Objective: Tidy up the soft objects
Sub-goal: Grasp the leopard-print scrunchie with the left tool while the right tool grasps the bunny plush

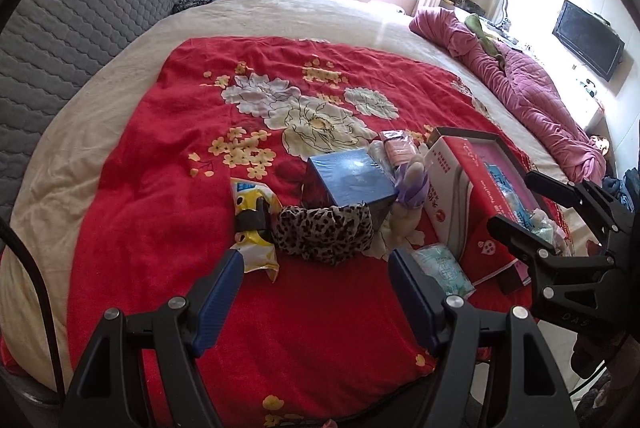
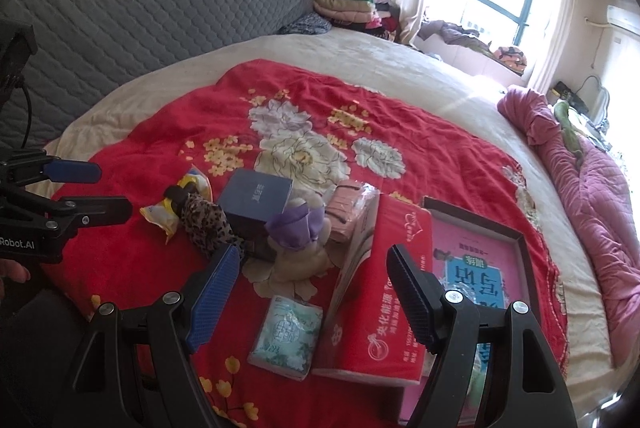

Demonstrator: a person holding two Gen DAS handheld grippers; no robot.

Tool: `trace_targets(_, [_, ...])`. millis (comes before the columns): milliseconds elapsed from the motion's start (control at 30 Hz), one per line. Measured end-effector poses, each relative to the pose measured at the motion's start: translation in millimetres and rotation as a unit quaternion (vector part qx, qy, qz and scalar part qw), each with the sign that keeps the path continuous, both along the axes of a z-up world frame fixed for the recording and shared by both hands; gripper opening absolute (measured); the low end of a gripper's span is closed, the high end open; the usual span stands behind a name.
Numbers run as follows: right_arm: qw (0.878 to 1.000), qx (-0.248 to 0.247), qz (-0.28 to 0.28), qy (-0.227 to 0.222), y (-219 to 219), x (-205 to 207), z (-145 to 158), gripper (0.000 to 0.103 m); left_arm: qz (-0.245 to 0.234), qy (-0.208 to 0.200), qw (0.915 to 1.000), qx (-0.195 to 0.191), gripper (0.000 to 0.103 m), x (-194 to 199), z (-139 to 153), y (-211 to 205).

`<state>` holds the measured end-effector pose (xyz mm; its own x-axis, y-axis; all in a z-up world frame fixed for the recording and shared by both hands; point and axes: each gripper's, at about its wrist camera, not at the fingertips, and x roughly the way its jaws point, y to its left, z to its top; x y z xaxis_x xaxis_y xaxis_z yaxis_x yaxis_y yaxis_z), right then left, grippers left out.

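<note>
From my left gripper, jaws spread wide and empty above the red floral blanket, the pile starts with the yellow snack packet lying just ahead of my left finger. Touching it on its right is the leopard-print cloth, bunched in a band whose long axis runs left to right across my view, almost squarely between my open fingers. I judge that cloth to be the soft thing to take first, straight ahead and slightly down; the left gripper is the nearer one.

Behind the cloth and pressed against it stands the blue box, which could get nudged if I drive too deep. Right of the box sits the plush toy with a purple bow, with a pink wrapped pack behind it. In front of the toy lies the pale green tissue pack, just ahead of my right gripper, also spread apart and holding nothing.

Farther right, the red carton lies against an open tray holding a pink book. The carton's edge crowds the tissue pack, so a grasp there needs to come from the left side.
</note>
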<state>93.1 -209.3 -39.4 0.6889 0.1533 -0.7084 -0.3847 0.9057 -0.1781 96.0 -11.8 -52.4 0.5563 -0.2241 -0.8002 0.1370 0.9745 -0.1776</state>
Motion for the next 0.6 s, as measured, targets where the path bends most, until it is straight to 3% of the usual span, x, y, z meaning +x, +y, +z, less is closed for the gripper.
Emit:
trace_targets(367, [0.999,-0.026,0.038,0.023,9,38,-19,0.077,-0.017,0.022,0.9996,0.005,0.074,30,-21,-16])
trace_targets(600, [0.993,-0.071,0.079,0.048,24,57,-45,0.077,-0.029,0.034,0.9990,0.006,0.074,49,-37,-24])
